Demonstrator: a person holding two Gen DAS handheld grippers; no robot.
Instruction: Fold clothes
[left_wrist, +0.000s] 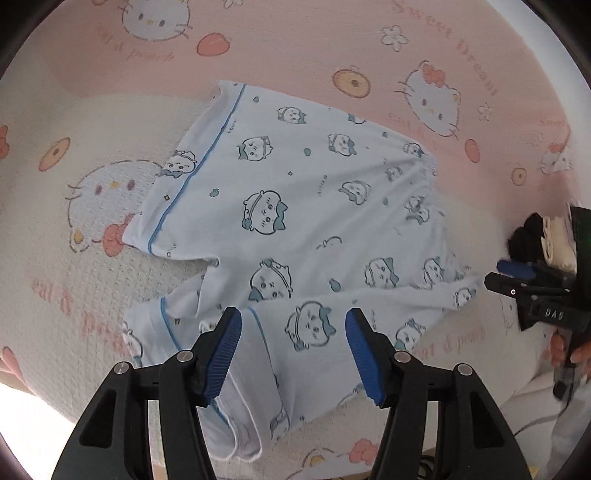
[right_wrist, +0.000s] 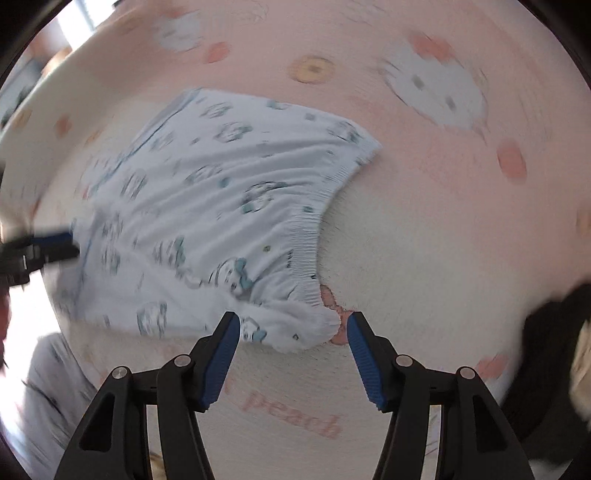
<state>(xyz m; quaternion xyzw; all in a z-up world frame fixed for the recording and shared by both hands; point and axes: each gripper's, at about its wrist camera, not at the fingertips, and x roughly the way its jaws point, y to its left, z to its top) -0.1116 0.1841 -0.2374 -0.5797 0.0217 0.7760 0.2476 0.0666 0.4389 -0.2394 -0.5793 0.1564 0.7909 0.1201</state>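
**Across the cartoon bedsheet: pyjama shorts await their fold**

Across a pink and cream cartoon-cat bedsheet (left_wrist: 424, 48) lies a pair of pale blue pyjama shorts (left_wrist: 295, 206), printed with little cartoon faces and trimmed with blue piping along the leg hems. They rest mostly flat, with the two legs pointing one way and the gathered elastic waistband (right_wrist: 314, 236) the other, a layout that suits folding one half over the other.

Hovering over the nearer leg, the left gripper (left_wrist: 293, 328) has its blue-padded fingers spread wide and holds nothing; fabric shows between the pads, so it seems placed to take the hem. Likewise wide apart and empty, the right gripper (right_wrist: 293, 330) sits just at the near waistband corner, probably ready to pinch it. Its view is smeared by motion, so fine contact cannot be judged.

No basket or box is visible. A small pile of dark and cream cloth (left_wrist: 543, 240) sits at the sheet's edge, well apart from the shorts, perhaps garments sorted aside.
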